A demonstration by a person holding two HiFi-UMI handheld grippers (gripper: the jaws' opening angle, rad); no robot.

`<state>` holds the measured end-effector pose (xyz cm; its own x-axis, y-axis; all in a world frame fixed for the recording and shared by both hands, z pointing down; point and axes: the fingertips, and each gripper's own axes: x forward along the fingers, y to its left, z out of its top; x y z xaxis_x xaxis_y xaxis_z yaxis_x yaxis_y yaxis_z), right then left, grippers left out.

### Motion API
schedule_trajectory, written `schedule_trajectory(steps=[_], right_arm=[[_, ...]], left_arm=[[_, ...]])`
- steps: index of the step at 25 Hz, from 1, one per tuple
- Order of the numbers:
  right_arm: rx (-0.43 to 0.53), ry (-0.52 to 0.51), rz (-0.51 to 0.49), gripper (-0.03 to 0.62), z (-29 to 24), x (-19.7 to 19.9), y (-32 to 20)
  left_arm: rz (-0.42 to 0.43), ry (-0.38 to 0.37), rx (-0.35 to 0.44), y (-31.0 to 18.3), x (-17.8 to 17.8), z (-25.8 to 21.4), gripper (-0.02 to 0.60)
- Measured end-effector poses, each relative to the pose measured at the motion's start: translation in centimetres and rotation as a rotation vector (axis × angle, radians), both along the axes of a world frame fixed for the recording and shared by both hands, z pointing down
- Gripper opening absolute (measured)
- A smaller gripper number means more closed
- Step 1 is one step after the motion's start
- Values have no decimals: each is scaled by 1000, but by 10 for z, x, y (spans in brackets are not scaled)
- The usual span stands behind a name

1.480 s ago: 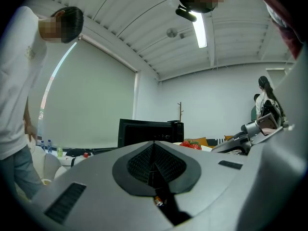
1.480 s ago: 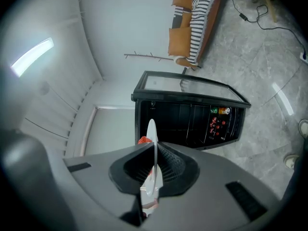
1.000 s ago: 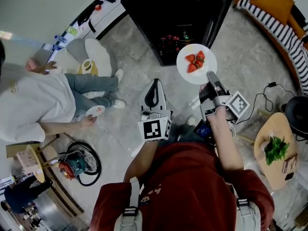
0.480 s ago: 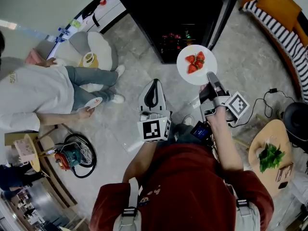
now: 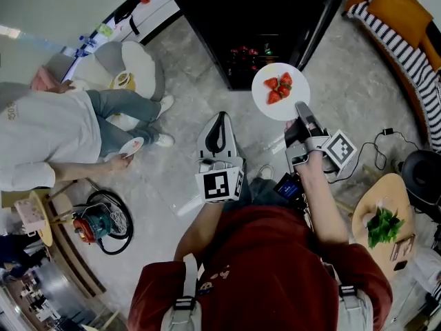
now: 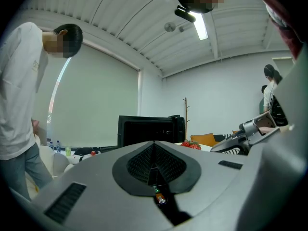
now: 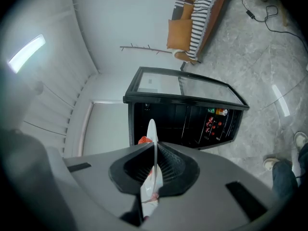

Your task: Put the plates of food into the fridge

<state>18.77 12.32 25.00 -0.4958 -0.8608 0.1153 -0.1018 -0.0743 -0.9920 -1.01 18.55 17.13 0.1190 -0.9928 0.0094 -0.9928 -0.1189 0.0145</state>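
Note:
A white plate of strawberries (image 5: 280, 92) is held out in front of the open black fridge (image 5: 255, 26). My right gripper (image 5: 301, 109) is shut on the plate's near rim. In the right gripper view the plate (image 7: 152, 134) stands edge-on between the jaws of the right gripper (image 7: 155, 154), with the strawberries (image 7: 144, 141) to its left and the fridge (image 7: 183, 124) beyond. My left gripper (image 5: 219, 121) hangs lower left of the plate, shut and empty. Its own view has the left gripper (image 6: 155, 150) with jaws together, facing the fridge (image 6: 149, 129).
A second person (image 5: 48, 140) bends at the left with a small plate (image 5: 131, 147) in hand. A round wooden side table (image 5: 368, 209) at the right carries a plate of greens (image 5: 382, 226). Cables (image 5: 382, 143) lie on the floor, and a cord reel (image 5: 93, 229) sits at lower left.
Both grippers and the strawberry plate keep almost the same place. The view has drifted a little, and the person at the left has shifted slightly.

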Motion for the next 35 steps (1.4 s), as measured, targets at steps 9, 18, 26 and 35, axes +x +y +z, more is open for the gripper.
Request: schedule_trajectory(steps=[9,18,26,35], right_arm=[[-3,22,34,20,-2,-23,-18],[-34,57,65,20,8,-71,-58],[-44,79,98,20,15,-109,-85],[-49,91,142,20,30,-103,-108]], left_arm=[[53,5,-2,-28,-19,3,6],[98,30,-26,-75,-67,15,6],[122,52,-45,-108,-109,26,6],[174,25,-61,-133,-102,42,6]])
